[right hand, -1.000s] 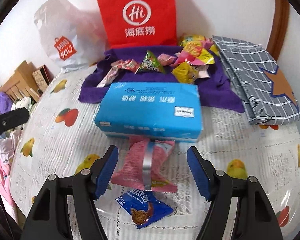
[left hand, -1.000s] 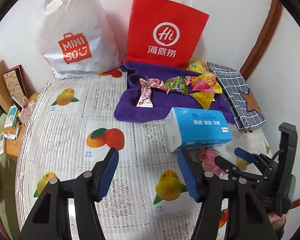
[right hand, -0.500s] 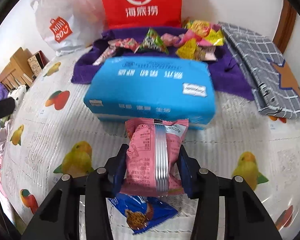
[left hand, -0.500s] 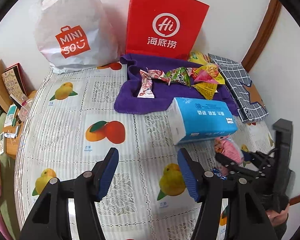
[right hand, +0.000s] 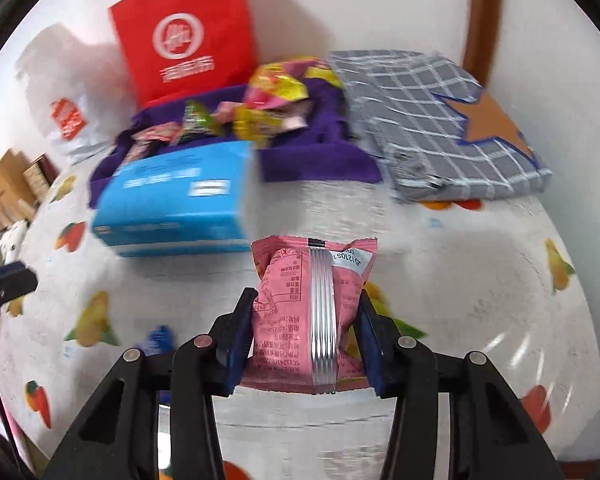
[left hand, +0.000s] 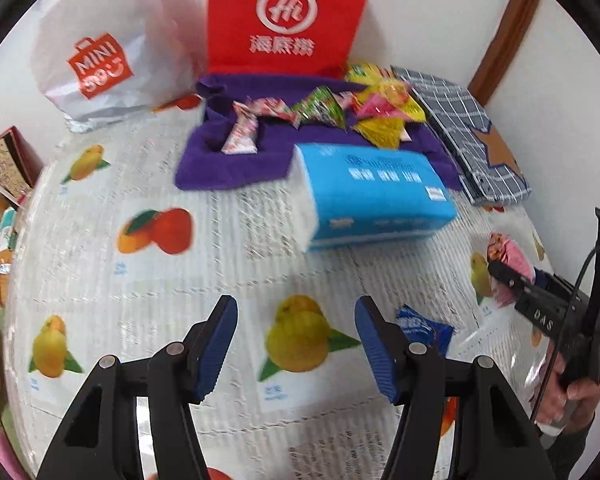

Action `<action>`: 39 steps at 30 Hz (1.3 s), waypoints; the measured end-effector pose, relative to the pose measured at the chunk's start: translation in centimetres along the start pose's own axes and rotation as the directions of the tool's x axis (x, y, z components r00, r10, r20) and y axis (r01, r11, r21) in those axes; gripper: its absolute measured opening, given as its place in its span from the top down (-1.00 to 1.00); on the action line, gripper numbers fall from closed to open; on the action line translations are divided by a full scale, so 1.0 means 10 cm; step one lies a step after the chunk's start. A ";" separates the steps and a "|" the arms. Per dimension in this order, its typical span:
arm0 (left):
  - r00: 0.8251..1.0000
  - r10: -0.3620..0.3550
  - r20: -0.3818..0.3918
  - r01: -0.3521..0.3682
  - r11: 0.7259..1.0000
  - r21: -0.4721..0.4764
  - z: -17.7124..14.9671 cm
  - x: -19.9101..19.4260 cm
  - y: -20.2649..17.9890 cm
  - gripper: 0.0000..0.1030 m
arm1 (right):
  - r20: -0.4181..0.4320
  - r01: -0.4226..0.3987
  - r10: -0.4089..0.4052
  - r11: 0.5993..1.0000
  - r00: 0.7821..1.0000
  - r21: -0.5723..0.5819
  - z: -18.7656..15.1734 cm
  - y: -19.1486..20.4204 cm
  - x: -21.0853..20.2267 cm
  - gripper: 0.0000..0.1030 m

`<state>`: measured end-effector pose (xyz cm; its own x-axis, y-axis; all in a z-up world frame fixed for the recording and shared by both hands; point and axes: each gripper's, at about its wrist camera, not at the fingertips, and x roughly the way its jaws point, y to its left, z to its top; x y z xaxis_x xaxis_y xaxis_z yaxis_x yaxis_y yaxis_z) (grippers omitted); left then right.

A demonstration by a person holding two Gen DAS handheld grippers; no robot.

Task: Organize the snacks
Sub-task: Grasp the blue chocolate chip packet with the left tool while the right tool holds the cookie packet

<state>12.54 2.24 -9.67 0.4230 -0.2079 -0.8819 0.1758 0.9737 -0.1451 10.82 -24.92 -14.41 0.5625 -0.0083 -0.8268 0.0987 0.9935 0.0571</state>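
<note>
Pink snack packet (right hand: 308,316) sat clamped between the blue pads of the right gripper (right hand: 306,340), its silver back seam facing the camera, lifted clear of the fruit-print tablecloth (right hand: 480,280). The jaws had just been closing during the last second and now pressed on both sides of the packet. In the left wrist view that same gripper appeared at the right edge, gripped by a hand (left hand: 568,396), with the packet's pink end poking out ahead of its fingers.

The left gripper (left hand: 296,344) hung with its jaws apart and nothing between them, over a yellow fruit print. A blue snack packet (left hand: 424,328) lay on the cloth just beside its right pad.

Further back, a blue tissue pack (left hand: 380,192) rested on the cloth, its far edge at the purple towel (left hand: 228,168), on which a heap of small wrapped candies (left hand: 340,108) lay. Behind the towel stood a red paper bag (left hand: 288,20) and a white Miniso bag (left hand: 100,44) against the wall; a folded grey checked cloth (right hand: 440,120) with an orange star lay to the right.
</note>
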 end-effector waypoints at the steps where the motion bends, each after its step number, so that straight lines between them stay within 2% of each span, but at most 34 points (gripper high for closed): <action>1: 1.000 -0.010 -0.014 0.010 1.000 0.004 -0.01 0.04 -0.05 -0.15 | 0.000 0.011 -0.011 1.000 1.000 0.005 -0.01 -0.05 0.01 0.08; 11: 0.993 -0.036 -0.114 0.045 0.996 0.072 -0.16 0.34 -0.52 -0.15 | 0.002 0.038 -0.038 0.999 0.999 0.028 -0.15 -0.36 0.01 0.08; 18: 0.987 -0.036 -0.159 0.050 0.995 0.083 -0.29 0.45 -0.61 -0.15 | 0.004 0.036 -0.036 0.999 0.999 0.030 -0.16 -0.40 0.05 0.08; 27: 0.975 -0.081 -0.209 0.099 0.992 0.078 -0.38 0.59 -0.67 -0.15 | 0.013 0.030 -0.031 0.999 0.999 0.032 -0.16 -0.48 0.07 0.08; 35: 0.970 -0.120 -0.211 0.143 0.985 0.099 -0.31 0.66 -0.86 -0.15 | 0.014 0.016 -0.017 0.999 1.000 0.043 -0.16 -0.55 0.09 0.08; 39: 0.980 -0.072 -0.183 0.095 0.988 0.122 -0.24 0.71 -0.92 -0.15 | 0.015 0.009 -0.010 0.999 1.000 0.045 -0.15 -0.59 0.10 0.08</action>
<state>11.78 -7.94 -15.65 0.2395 -0.2566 -0.9364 0.3221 0.9308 -0.1728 9.54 -30.64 -16.37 0.5740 -0.0198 -0.8186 0.1407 0.9872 0.0748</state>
